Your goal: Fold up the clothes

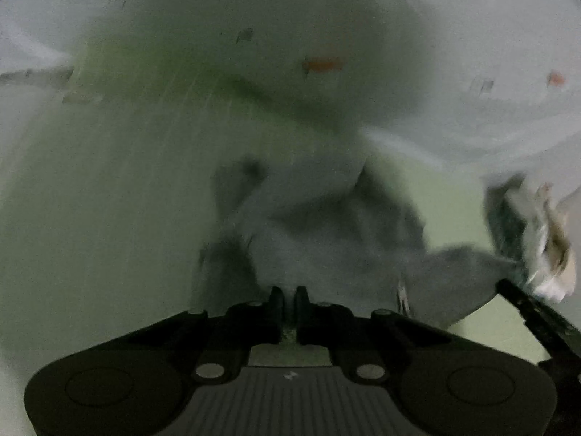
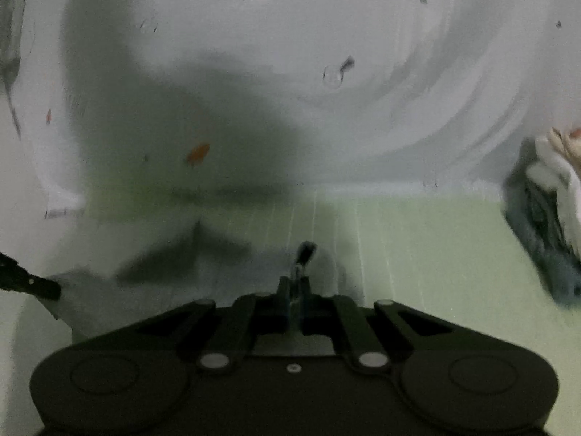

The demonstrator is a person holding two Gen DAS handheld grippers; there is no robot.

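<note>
The left hand-held gripper point(image 1: 288, 296) pinches a grey garment point(image 1: 326, 225) between nearly closed fingers; only this view shows its crumpled bulk hanging ahead. The right hand-held gripper point(image 2: 294, 289) grips the same cloth's thin edge with a zipper pull point(image 2: 305, 252). Below lies a pale green striped sheet point(image 2: 417, 239) and a white carrot-print cover point(image 2: 254, 36), a clothes pile point(image 2: 548, 210) at right. Blur hides the garment's long axis.
</note>
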